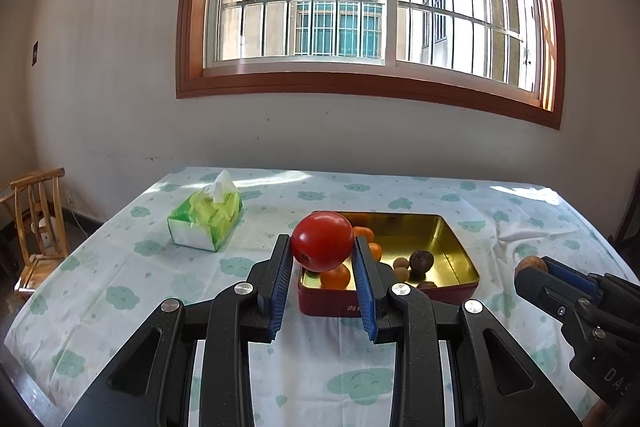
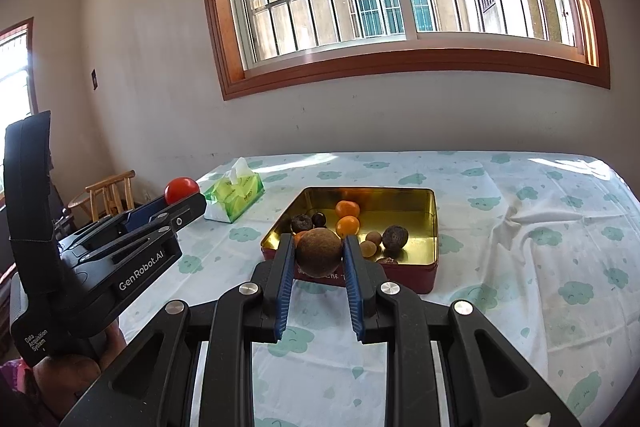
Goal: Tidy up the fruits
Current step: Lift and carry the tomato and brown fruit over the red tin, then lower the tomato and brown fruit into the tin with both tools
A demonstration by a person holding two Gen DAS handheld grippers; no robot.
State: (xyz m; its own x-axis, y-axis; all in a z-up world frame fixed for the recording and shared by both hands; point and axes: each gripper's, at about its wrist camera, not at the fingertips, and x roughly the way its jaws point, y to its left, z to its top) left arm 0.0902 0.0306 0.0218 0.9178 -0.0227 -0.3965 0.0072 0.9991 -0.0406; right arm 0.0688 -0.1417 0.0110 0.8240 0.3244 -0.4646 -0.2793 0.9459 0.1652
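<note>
At the far left of the desk (image 1: 120,267) a green tissue box (image 1: 206,221) is sitting clear of the work. Next along, the left gripper (image 1: 322,255) is holding its jaws shut on a red tomato (image 1: 321,241), pinching it across its width and carrying it in the air. In the left wrist view the tomato is hanging over the near left corner of the gold-lined tin (image 1: 448,239), so the tin's floor is lying just ahead, toward 1 o'clock from the jaws.

Several small oranges (image 2: 347,225), dark round fruits (image 2: 395,237) and little tan ones are already resting inside the tin, crowding its left and near half; the far right part is showing bare gold.

Further right, the right gripper (image 2: 319,253) is clamping its jaws on a brown round fruit (image 2: 319,251), likewise lifted, with the tin's near wall directly ahead at 12 o'clock.

Both fruits are round, so no long axis is mattering here. Judging by position, the left one is nearer to release, being already over the rim; the right one is needing a short push forward first. The risk is dropping onto the oranges below rather than open floor.
</note>
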